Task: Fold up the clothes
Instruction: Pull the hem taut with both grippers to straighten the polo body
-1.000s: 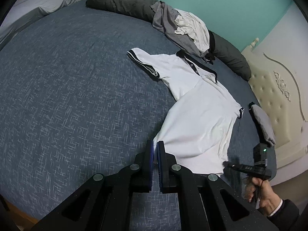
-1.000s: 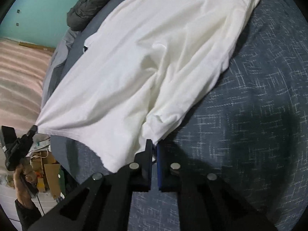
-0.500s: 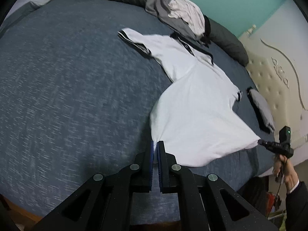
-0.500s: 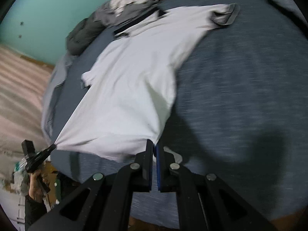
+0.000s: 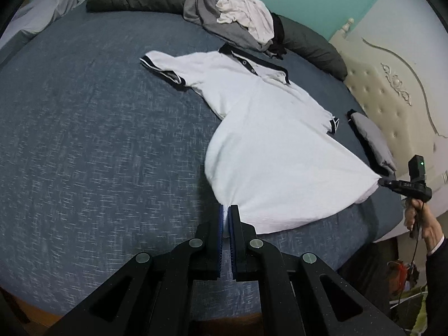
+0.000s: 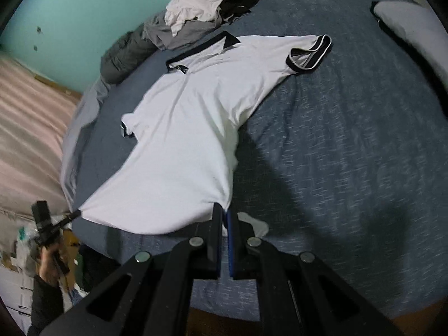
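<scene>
**Polo stretched by its hem**

You've got both grippers pinching the white polo [image 5: 268,140] at its near hem corners: left gripper [image 5: 226,210], right gripper [image 6: 224,215]. Collar lies far on the bed [image 5: 84,140]. Only the left cam shows the headboard [image 5: 392,106]; only the right cam shows the pink curtain [image 6: 25,128].

The right claw [image 6: 225,215], at lower centre of the frame, is clamped on one hem corner of the white polo shirt [image 6: 190,128]. At lower left the left claw [image 6: 77,212] pinches the other hem corner, so the hem hangs taut between them. The shirt's collar and sleeves lie flat on the blue bed [image 6: 350,140]. A clothes pile [image 6: 196,14] sits at upper centre.
</scene>
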A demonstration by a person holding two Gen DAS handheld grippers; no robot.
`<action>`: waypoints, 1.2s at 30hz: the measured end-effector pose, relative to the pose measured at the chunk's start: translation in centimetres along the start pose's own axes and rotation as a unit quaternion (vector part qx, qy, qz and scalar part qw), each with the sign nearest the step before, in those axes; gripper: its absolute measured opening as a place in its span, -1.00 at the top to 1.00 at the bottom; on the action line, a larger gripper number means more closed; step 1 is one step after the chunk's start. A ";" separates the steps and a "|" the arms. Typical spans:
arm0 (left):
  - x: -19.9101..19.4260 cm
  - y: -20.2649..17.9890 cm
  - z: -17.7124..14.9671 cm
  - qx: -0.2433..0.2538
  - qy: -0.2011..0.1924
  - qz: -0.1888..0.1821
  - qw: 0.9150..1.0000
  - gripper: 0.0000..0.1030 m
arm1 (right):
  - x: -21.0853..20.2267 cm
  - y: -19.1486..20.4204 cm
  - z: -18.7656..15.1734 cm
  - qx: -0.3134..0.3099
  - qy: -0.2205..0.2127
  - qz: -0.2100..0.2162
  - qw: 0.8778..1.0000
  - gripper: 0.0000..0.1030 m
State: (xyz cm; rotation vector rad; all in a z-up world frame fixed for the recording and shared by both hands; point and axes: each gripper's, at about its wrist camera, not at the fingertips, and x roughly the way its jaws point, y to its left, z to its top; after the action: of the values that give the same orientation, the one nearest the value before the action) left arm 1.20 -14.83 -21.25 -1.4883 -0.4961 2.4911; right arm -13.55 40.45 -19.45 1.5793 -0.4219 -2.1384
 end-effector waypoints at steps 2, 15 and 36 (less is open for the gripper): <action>1.2 0.0 0.0 -0.007 0.009 0.002 1.000 0.92 | 1.4 -1.2 0.2 0.011 0.012 -0.021 1.000 0.95; 3.9 1.4 -0.4 -0.020 0.025 0.024 0.999 0.92 | 6.4 -6.4 -0.4 0.039 -0.014 -0.038 0.998 0.16; 1.8 0.6 -1.1 -0.002 0.013 0.022 1.000 0.92 | 8.2 -2.1 -3.9 -0.101 0.049 -0.044 0.993 0.95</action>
State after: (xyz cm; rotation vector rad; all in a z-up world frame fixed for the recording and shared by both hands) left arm 1.30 -14.57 -23.36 -1.5478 -0.4702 2.5007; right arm -12.24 38.01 -28.34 1.6047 -0.0998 -2.0827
